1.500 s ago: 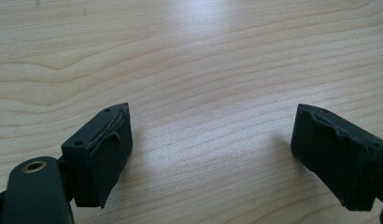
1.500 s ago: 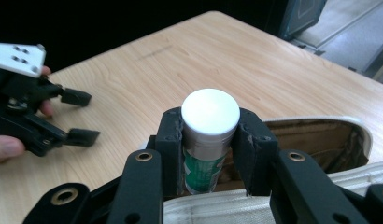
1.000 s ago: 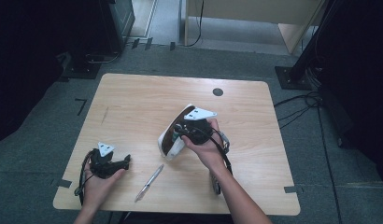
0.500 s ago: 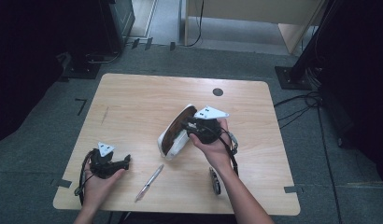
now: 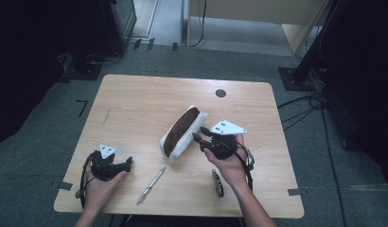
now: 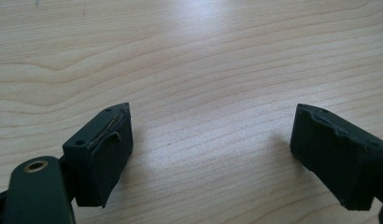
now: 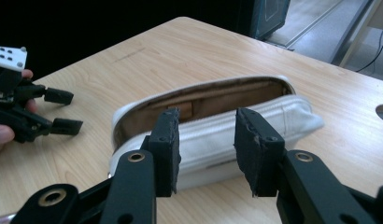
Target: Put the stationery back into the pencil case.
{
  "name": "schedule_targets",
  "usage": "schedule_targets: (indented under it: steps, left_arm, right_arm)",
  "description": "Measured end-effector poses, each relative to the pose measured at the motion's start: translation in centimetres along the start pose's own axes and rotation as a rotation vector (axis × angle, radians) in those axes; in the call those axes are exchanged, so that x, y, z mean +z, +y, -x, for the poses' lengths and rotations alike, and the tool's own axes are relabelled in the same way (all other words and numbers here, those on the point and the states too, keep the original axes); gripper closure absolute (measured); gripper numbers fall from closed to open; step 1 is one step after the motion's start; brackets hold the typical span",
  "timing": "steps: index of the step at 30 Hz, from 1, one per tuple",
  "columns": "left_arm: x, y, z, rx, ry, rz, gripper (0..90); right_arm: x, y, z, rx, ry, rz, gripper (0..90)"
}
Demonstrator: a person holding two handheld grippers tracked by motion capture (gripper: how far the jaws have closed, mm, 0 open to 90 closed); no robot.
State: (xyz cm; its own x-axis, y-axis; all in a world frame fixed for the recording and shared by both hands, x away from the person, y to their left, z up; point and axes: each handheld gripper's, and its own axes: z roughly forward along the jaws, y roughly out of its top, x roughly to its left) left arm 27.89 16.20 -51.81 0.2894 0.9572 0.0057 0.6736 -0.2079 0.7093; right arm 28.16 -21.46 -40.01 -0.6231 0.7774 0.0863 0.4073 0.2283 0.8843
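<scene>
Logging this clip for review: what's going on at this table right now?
A person works at a wooden table with a claw in each hand. The right claw has just been opening, with nothing between its jaws, and sits just off the side of an open white pencil case. The left claw rests open on bare wood. A pen and a folded pocket knife lie near the front edge.

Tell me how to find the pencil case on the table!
Look at the middle of the wooden table. The pencil case lies there slantwise, just left of the right gripper. It is white, soft and unzipped, brown inside, unlike the thin silver pen nearer the person.
</scene>
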Motion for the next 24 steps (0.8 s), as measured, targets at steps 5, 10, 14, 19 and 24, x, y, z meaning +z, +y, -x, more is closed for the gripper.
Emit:
schedule_targets:
  steps: [5, 10, 14, 19, 24]
  left_arm:
    - [0.0, 0.0, 0.0, 0.003, 0.000, -0.001, 13.4]
    - [0.0, 0.0, 0.0, 0.003, 0.000, -0.001, 13.4]
    - [0.0, 0.0, 0.0, 0.000, 0.001, 0.001, 13.4]
    - [0.0, 0.0, 0.0, 0.001, 0.002, -0.001, 13.4]
    - [0.0, 0.0, 0.0, 0.002, 0.002, -0.001, 13.4]
  right_arm:
    - [-1.2, -1.4, 0.2, 0.020, -0.017, -0.004, 58.5]
    - [-2.1, -3.5, 0.5, 0.050, -0.033, -0.024, 57.8]
    - [-2.6, -5.1, 0.7, 0.057, -0.050, -0.044, 57.7]
    - [-3.3, -6.6, 0.9, 0.087, -0.058, -0.048, 57.7]
    - [-3.7, -8.0, 0.8, 0.101, -0.060, -0.064, 57.2]
